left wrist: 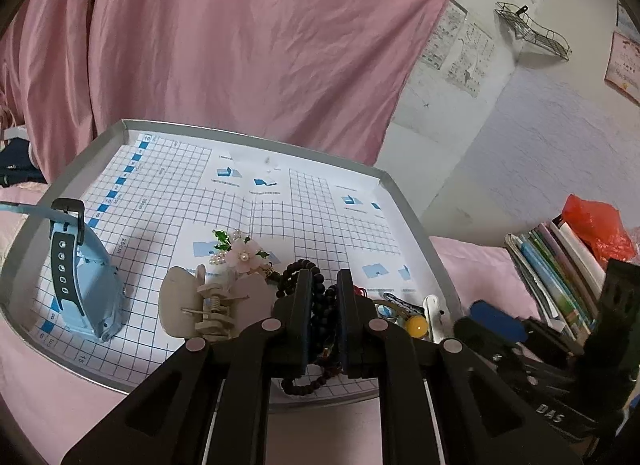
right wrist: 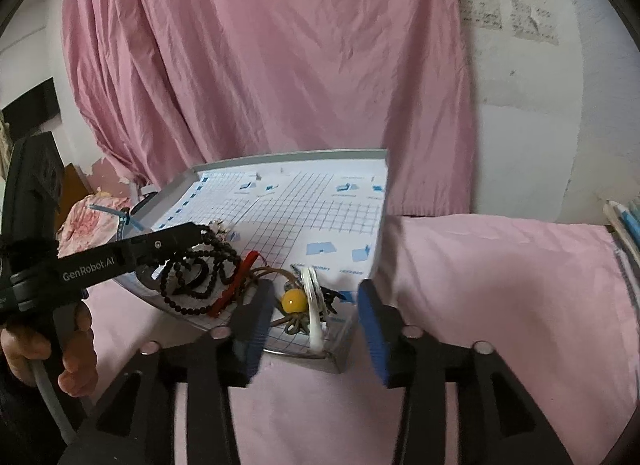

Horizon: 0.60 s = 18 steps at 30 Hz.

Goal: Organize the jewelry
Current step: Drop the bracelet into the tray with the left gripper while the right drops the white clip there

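The left claw (left wrist: 324,285) is pinching a string of dark round beads (left wrist: 320,305), and its two black fingers press on the strand from both sides. The bead string (right wrist: 200,277) loops down in coils onto the near edge of a gray tray (left wrist: 256,136). The tray has low walls and a white paper with a blue grid lying flat inside it. The right claw (right wrist: 312,329) is spread wide with nothing in it, and its blue pads sit just at the near corner of the tray. Between its fingers lie a shiny yellow ball bead (right wrist: 294,300) on a brown knotted cord, a white clip (right wrist: 314,305) and a red strap (right wrist: 236,281), all close together and partly tangled. A hand (right wrist: 48,349) grips the handle of the left tool at the side. Next to the beads there is a beige hair claw clip (left wrist: 208,305) with a metal spring, and just behind it a pink flower hairpin (left wrist: 240,251) with green leaves and small pearls. Farther left a light blue watch (left wrist: 84,273) stands on its side with a dark strap full of holes. The tray rests on a pink bed sheet (right wrist: 500,285). To the right is a row of books (left wrist: 560,265) with a red plastic bag (left wrist: 596,225) on top. Behind everything hangs a wrinkled pink curtain (left wrist: 240,45), and a wire basket (left wrist: 532,31) hangs on the white wall.
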Available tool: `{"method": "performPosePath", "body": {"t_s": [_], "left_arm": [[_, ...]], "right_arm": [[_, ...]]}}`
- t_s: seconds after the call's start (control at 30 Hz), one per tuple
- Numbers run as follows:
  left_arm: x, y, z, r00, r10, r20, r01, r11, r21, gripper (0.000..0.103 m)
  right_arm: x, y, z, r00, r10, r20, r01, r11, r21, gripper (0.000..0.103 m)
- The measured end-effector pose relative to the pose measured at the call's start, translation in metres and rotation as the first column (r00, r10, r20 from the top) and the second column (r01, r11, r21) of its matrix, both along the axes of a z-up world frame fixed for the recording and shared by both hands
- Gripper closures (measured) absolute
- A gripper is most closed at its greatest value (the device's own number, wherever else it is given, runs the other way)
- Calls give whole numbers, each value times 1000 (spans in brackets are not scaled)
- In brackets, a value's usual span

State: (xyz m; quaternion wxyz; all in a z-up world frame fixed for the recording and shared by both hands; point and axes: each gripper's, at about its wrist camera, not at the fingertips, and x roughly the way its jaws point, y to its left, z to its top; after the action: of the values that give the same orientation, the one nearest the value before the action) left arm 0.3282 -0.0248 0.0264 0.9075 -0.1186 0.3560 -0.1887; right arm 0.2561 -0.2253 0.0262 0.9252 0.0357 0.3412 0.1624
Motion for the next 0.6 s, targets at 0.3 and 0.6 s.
{"method": "performPosePath", "body": {"t_s": [0.3,0.6], "left_arm": [[-22,-6,19,995,34,89,-37,999,31,39],[-69,3,46,962,116,249,-129,991,34,5]], "right_arm": [[-21,-14,15,997,-62,49,59,997,54,23],[-48,-17,34,988,-91,121,80,993,90,7]]}}
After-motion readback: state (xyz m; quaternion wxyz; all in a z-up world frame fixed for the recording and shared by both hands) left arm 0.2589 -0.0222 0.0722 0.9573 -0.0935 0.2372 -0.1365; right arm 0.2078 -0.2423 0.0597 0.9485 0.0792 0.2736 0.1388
